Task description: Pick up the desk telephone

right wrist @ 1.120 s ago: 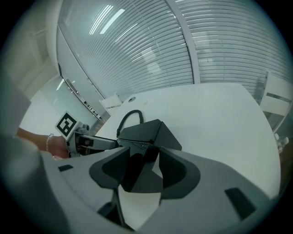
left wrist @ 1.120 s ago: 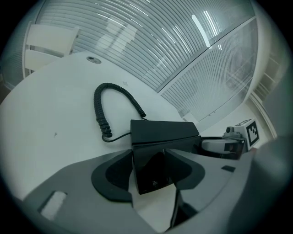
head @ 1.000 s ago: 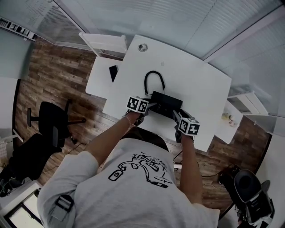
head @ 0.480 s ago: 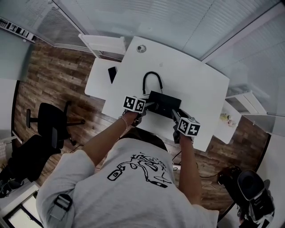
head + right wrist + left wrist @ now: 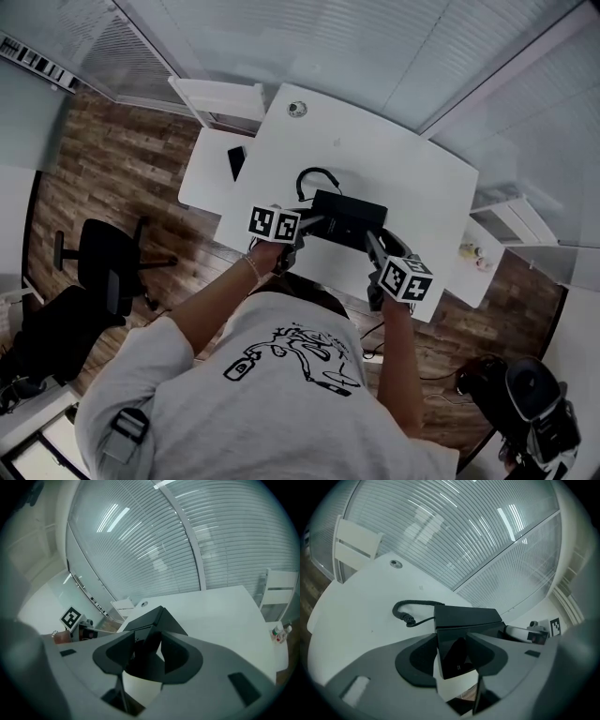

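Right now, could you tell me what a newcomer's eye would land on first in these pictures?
The black boxy desk telephone, near the front edge of the white curved desk, is gripped from both ends: the left gripper, its jaws closing, and the right gripper each pinch an end. Its black coiled cord loops beyond it on the desk.

A white desk (image 5: 412,178) with rounded corners stands on a wood-plank floor (image 5: 112,169). Slatted blinds (image 5: 309,37) cover the windows along the two sides behind it, and pale streaks of light show on the slats. A white chair (image 5: 220,94) stands at the desk's far left corner. A lower white table (image 5: 202,173) adjoins the desk's left side. One black office chair (image 5: 103,267) stands at the left, another (image 5: 530,408) at the lower right.
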The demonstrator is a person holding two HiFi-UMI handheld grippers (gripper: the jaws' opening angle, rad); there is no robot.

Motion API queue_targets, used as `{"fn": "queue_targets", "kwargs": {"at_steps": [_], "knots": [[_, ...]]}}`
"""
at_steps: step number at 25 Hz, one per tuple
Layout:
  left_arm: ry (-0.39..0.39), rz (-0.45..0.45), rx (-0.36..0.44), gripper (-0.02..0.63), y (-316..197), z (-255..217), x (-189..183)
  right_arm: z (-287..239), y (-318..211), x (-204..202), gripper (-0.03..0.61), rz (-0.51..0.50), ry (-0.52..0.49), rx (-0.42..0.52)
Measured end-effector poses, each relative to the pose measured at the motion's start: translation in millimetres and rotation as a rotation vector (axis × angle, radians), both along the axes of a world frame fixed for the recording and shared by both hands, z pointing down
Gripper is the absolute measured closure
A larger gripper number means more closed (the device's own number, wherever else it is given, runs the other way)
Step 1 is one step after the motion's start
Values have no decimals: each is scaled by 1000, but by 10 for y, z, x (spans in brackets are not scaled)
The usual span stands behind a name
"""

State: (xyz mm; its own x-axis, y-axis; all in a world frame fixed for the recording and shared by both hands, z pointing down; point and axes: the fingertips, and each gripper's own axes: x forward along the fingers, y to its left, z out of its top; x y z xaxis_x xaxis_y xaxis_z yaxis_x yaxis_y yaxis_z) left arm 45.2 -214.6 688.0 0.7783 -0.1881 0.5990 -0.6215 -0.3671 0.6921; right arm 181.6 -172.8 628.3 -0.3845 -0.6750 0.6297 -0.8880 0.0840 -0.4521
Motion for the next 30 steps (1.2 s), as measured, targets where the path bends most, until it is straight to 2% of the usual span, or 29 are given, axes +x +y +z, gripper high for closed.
{"fn": "queue_targets", "kwargs": {"at_steps": [12, 16, 30], "knots": [[40, -41, 48, 436, 49, -744, -43, -814, 54, -55, 411, 21, 13, 107], [36, -56, 86, 436, 77, -1007, -52, -1043, 89, -49, 411, 32, 11, 137], [58, -40, 129, 434, 223, -1682, -62, -1788, 262, -58, 411, 40, 36, 234]]}}
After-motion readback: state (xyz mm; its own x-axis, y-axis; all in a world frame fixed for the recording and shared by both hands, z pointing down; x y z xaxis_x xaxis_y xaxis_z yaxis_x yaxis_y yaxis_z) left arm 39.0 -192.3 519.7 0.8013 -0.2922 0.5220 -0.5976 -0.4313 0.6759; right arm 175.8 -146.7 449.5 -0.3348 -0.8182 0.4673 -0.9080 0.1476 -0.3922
